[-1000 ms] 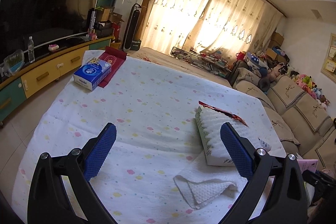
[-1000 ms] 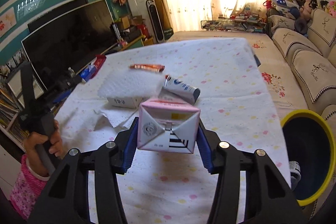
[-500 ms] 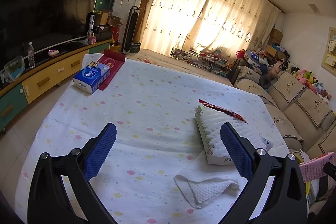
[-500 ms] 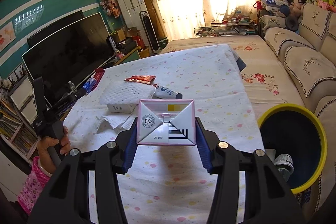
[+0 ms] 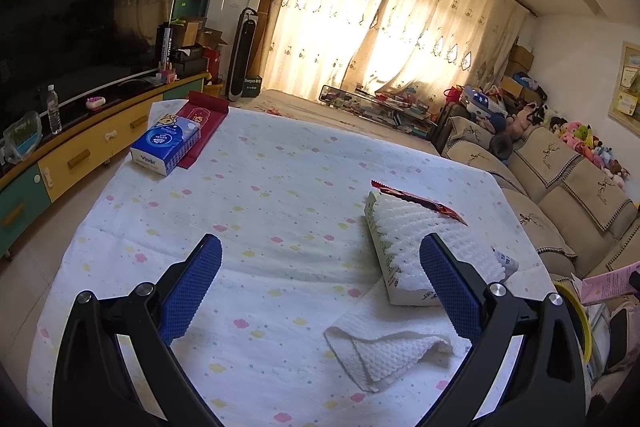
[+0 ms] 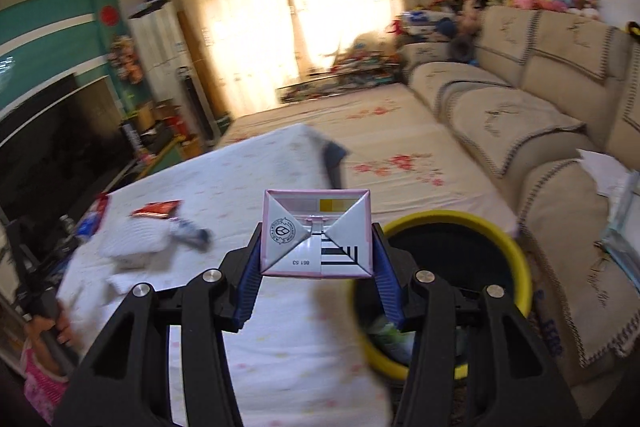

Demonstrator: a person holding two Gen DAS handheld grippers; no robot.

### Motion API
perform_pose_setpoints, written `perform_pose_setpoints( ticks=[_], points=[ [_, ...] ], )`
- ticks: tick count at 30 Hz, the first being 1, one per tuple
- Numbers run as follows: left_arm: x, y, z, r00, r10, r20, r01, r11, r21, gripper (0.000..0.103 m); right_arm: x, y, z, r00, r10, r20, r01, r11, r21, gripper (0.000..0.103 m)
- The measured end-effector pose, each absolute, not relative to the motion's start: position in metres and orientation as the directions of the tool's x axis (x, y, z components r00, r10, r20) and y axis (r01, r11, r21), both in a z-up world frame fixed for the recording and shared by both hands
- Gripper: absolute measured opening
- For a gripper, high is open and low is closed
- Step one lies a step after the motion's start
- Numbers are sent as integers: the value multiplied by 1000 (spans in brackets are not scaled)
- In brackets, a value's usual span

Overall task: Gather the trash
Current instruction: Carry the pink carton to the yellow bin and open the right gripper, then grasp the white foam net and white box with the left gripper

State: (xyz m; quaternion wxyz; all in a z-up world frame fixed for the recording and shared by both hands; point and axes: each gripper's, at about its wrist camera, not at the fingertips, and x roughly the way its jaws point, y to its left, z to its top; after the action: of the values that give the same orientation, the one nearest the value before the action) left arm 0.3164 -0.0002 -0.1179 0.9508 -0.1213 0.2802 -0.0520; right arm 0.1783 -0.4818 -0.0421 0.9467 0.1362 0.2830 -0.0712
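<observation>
Beside the table (image 6: 240,307), the yellow-rimmed bin (image 6: 516,259) holds some scraps

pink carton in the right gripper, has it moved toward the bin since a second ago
Yes. The pink carton, clamped in the right gripper, has swung right off the table, toward the yellow-rimmed bin now just beside it.

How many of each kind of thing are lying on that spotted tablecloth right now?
Tissue packs: 2, the blue tissue box and the white paper pack
Loose paper towels: 1
Red snack wrappers: 1
Tubes: 1
Red flat packets: 1
Total: 6
</observation>
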Motion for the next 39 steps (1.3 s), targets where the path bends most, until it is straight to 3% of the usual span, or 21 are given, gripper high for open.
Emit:
perform_pose_setpoints(
  ticks=[5, 8, 17, 25, 31, 33, 39],
  points=[
    [314, -13, -117, 840, -164, -517, 61, 976, -210, 98, 189, -516, -72, 772, -144, -619, 330, 923, 197, 49],
    [312, -19, -116, 846, -158, -509, 79, 982, -173, 98, 195, -527, -89, 740, -175, -649, 378, 907, 187, 60],
    [305, -50, -107, 835, -218, -505, 185, 976, -116, 98, 201, -517, -105, 723, -138, -677, 350, 918, 187, 64],
    [344, -65, -111, 729, -268, -630, 181, 963, -200, 98, 202, -507, -106, 724, -109, -681, 320, 928, 192, 65],
    [370, -55, -123, 675, -304, -672, 137, 947, -290, 97, 203, -504, -109, 718, -91, -690, 307, 931, 197, 65],
    [375, -55, -125, 666, -314, -677, 138, 943, -302, 92, 204, -504, -111, 717, -85, -692, 305, 931, 201, 65],
    [382, -59, -130, 650, -308, -695, 126, 945, -301, 60, 206, -502, -114, 713, -70, -698, 296, 932, 209, 65]
  ],
)
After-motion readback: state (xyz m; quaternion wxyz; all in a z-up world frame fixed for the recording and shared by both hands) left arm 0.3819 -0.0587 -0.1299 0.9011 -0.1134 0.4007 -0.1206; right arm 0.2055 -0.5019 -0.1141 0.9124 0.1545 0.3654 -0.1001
